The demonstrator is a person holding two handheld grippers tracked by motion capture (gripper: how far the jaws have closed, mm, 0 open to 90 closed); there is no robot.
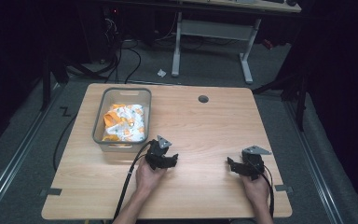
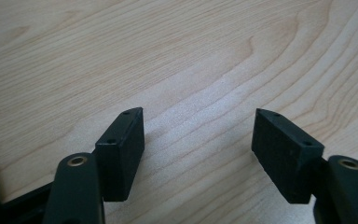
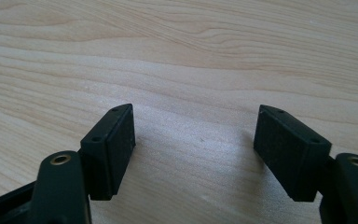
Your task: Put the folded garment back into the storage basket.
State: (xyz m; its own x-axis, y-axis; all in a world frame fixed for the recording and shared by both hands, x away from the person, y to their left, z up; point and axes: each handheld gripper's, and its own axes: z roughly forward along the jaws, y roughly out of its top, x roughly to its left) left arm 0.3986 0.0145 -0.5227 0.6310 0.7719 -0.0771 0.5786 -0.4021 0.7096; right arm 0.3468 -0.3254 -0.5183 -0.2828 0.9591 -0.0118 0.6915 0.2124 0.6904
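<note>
Cloth [image 1: 123, 122]: the orange-and-white crumpled fabric lies bunched inside the bin, ahead of and to the left of my left gripper, near it but not touching. It sits low against the bin's near wall, so I judge I must come in from above rather than from the side.

Bin [image 1: 100, 119]: grey, straight-walled, standing upright on the table just beyond my left gripper. Its near rim is the closest thing to my left jaws; a pale edge at the far left of my left gripper view may be that wall, though I cannot be sure.

Left gripper [image 1: 167, 160]: I hold it low over the bare wood, jaws spread wide with nothing between them [image 2: 198, 140]. I keep it apart so it is ready to take hold of the cloth.

Right gripper [image 1: 234, 165]: well to the right of my left one, far from the bin, jaws likewise spread and holding nothing [image 3: 193, 140]. It points across towards my left gripper, resting idle; I judge it waits to share the cloth once lifted.

Table [image 1: 205, 126]: light wood, bare under both pairs of jaws, which gives room to lay the cloth out between my two grippers.

Step in hand: I judge the work has not begun; the reach into the bin comes first.
</note>
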